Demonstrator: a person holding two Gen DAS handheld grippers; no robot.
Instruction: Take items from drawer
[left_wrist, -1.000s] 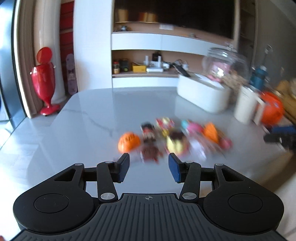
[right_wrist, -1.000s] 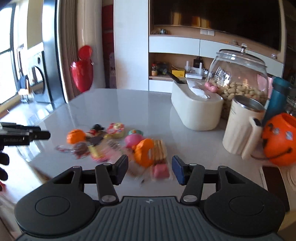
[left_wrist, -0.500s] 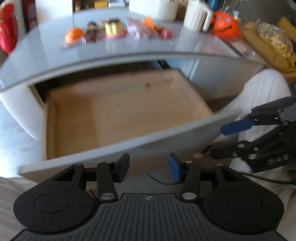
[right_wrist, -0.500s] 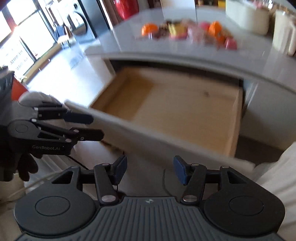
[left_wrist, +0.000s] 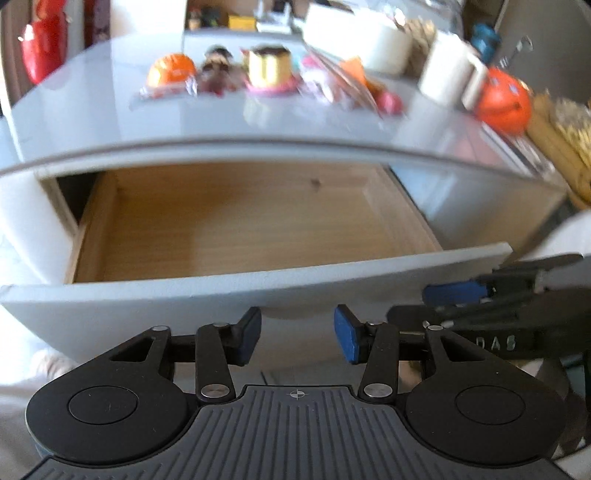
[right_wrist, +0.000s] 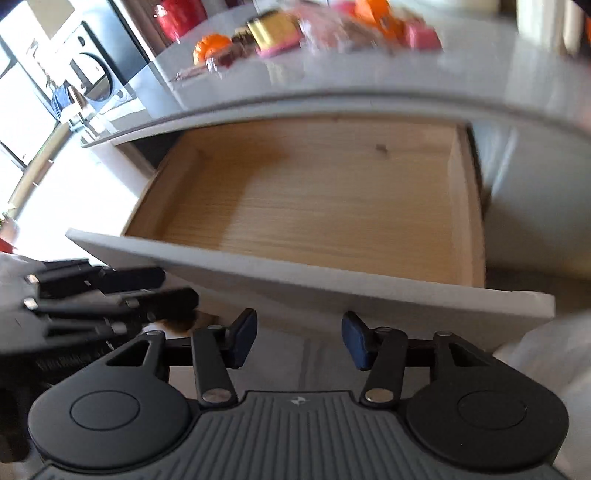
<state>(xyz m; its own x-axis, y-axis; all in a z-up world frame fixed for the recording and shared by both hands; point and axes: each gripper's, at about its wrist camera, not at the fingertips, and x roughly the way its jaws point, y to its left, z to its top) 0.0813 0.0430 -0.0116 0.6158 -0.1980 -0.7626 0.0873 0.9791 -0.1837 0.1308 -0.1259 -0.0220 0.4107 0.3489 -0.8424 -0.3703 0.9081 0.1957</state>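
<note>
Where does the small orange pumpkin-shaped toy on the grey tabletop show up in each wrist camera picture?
Left wrist view: the small orange pumpkin-shaped toy sits upper left, at the left end of the toy row.
Right wrist view: it sits top, left of centre, again leftmost.
Shared landmark: the dark knot in the open wooden drawer.

Both wrist cameras sit close in front of the open drawer (left_wrist: 240, 221), looking down into it past its grey front. The left view faces it squarely; the right looks from further right, tilted. Both share the tabletop (right_wrist: 332, 74) beyond.
</note>
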